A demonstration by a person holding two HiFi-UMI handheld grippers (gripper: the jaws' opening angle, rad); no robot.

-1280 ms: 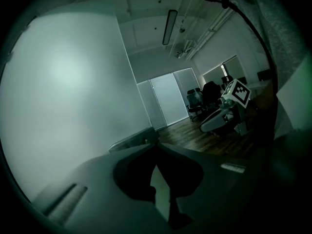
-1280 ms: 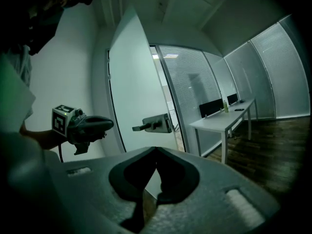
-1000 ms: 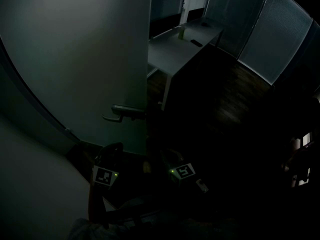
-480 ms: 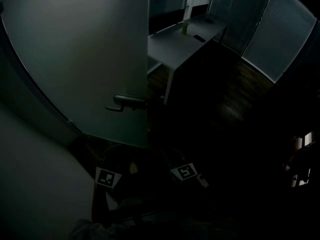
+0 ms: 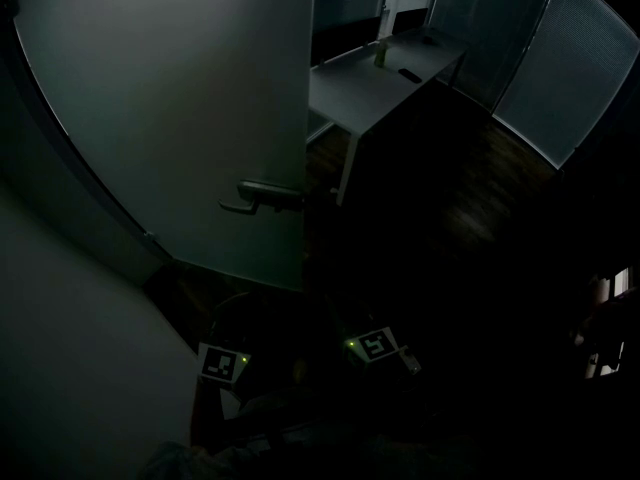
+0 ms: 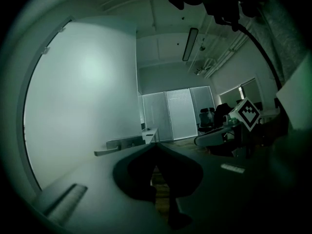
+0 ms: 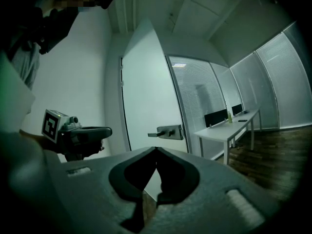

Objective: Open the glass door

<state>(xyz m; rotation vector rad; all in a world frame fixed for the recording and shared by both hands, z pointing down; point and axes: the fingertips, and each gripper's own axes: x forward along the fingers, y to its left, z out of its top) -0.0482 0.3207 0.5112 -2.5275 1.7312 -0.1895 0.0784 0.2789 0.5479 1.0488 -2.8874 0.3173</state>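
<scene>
Evidently we are finding the main part of the job done, as far as we are judging it: the glass door, a tall frosted panel, is standing swung off its frame, its free edge is cutting down the middle of the head view, and the dim room beyond is showing past that edge, with a long white desk and slatted window blinds behind it. What we are reckoning is left is little, perhaps swinging the panel wider or simply stepping through; in this light we are not managing to tell how far off the frame it is hanging. The lever handle is sitting on the door near that free edge, and nothing is touching it. Both tools are hanging low and well apart from it, near the bottom of the head view. The left gripper is pointing roughly level towards the door, its jaws are pressing together tip to tip, and nothing is lying between them. The right gripper is doing the same beside it: jaws meeting at the tips, carrying nothing, touching neither door nor handle.
</scene>
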